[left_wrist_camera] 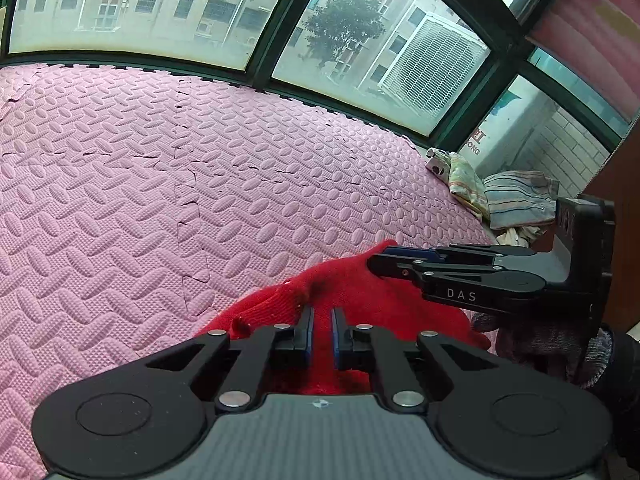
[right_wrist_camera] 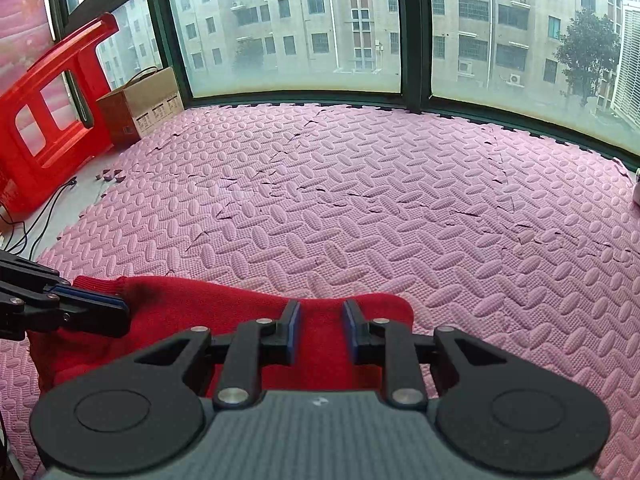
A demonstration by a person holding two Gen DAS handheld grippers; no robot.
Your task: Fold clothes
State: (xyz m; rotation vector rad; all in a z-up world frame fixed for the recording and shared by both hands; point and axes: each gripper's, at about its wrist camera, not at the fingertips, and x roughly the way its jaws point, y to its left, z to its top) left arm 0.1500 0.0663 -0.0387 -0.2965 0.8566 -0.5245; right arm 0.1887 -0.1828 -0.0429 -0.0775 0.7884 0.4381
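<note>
Working low over the pink foam mat (right_wrist_camera: 360, 200), I hold my left gripper (left_wrist_camera: 322, 316) and right gripper (right_wrist_camera: 320, 312) slightly parted above the red knit sweater (right_wrist_camera: 224, 308), ready to pinch its edge for folding.
</note>
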